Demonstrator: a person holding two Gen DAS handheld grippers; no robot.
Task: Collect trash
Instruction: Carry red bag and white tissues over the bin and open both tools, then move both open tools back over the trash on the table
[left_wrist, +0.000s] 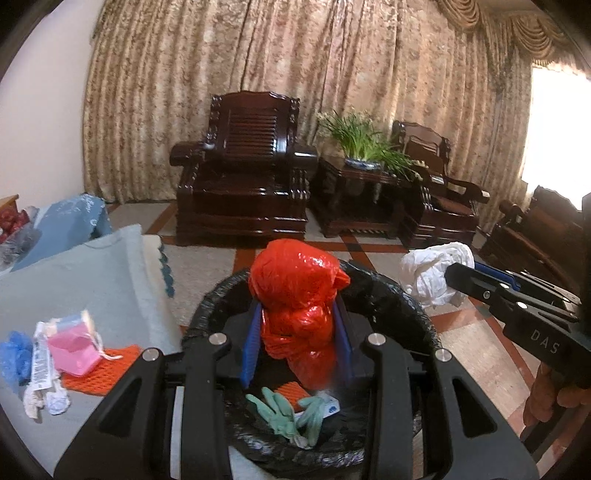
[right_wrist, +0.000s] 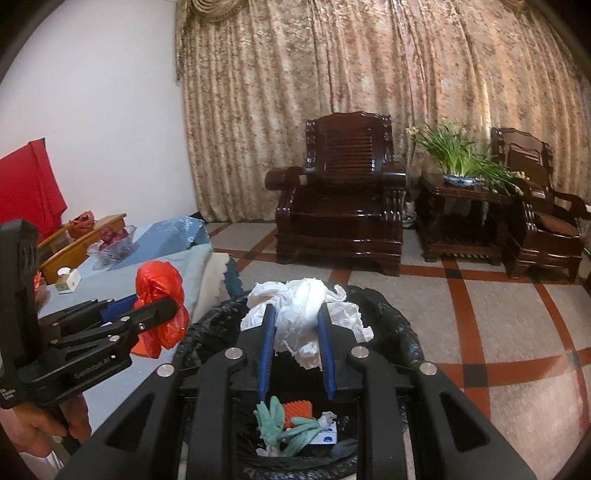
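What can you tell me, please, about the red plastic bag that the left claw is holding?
The red plastic bag is thin, glossy film, crumpled and scrunched into a tall lump. It sits upright between the left claw's blue pads, which press on its lower half. It hangs over the black-lined bin, touching nothing else that shows; below it lie green gloves and other scraps.

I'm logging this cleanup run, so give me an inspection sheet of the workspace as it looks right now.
Surface: pale blue cloth on the table, beside the black-lined bin.
Job's things: red bag, white wad, both above the bin; green gloves inside.
Clutter: pink carton, orange mesh, blue wad on the cloth.
Grippers: left claw shut on red bag; right claw shut on white wad.
Cables: nothing seen.
Surroundings: dark armchair, potted plant, curtain.
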